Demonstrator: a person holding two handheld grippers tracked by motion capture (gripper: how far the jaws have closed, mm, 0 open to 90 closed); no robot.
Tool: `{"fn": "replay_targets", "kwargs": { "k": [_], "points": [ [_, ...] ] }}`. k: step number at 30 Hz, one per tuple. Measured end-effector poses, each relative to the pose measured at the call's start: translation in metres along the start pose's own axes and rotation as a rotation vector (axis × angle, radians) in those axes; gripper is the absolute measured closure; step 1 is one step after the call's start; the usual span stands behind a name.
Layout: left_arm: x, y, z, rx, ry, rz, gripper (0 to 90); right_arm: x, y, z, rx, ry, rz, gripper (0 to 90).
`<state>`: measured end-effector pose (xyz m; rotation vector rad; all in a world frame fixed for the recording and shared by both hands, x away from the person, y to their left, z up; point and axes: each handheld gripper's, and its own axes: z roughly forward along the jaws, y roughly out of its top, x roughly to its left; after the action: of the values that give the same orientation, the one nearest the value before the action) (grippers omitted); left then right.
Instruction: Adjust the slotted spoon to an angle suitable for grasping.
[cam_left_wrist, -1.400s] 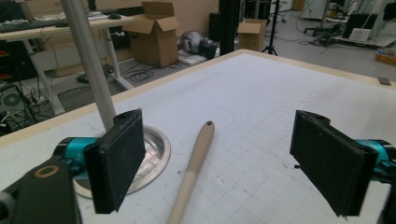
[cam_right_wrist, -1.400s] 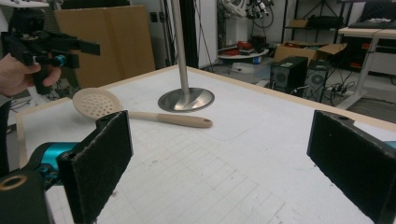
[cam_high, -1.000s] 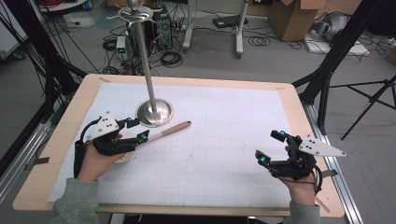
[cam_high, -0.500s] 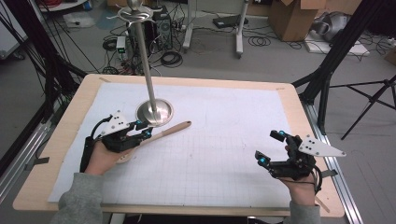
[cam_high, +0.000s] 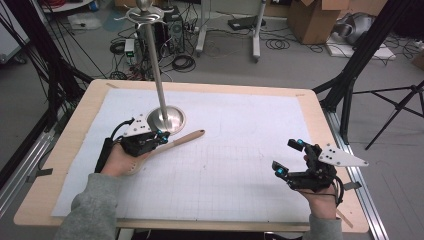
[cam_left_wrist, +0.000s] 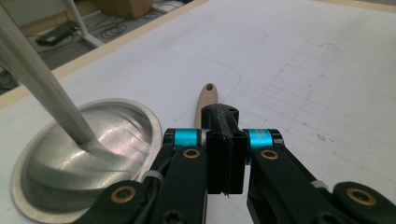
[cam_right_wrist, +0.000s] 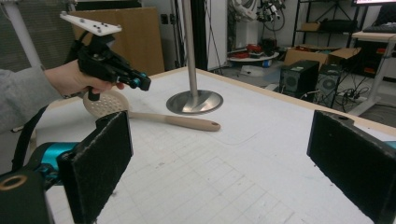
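White gridded paper (cam_high: 235, 165) covers the table: left tongs (cam_high: 161, 137) just closed on the wooden spoon (cam_high: 187, 137), right tongs (cam_high: 286, 157) open.

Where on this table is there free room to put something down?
The white sheet is bare from the wooden spoon across to the right gripper, and behind toward the far edge. It is crowded near left, where the left gripper, spoon and stand base sit together.

The left gripper (cam_high: 161, 136) hides much of the pale wooden slotted spoon's (cam_high: 187, 138) handle; the tall silver metal stand's (cam_high: 159, 95) top is cut off.
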<state>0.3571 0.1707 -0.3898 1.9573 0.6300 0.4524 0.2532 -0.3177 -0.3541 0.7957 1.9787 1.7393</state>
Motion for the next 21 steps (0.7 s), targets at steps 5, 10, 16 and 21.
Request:
{"fn": "replay_targets", "kwargs": {
  "k": [5, 10, 16, 21],
  "points": [
    [0.005, 0.001, 0.01, 0.028, -0.019, -0.024, 89.5, 0.0, 0.001, 0.0, -0.004, 0.004, -0.003, 5.6],
    [0.007, -0.006, 0.024, 0.072, -0.014, 0.0, 89.5, 0.0, 0.001, 0.0, -0.005, 0.008, -0.003, 5.6],
    [0.014, -0.012, 0.036, 0.089, -0.01, -0.007, 89.5, 0.001, 0.001, 0.001, -0.001, 0.017, -0.007, 5.6],
    [0.016, -0.013, 0.046, 0.112, 0.0, -0.006, 89.5, 0.001, 0.002, 0.002, -0.001, 0.022, -0.003, 5.6]
  ]
}}
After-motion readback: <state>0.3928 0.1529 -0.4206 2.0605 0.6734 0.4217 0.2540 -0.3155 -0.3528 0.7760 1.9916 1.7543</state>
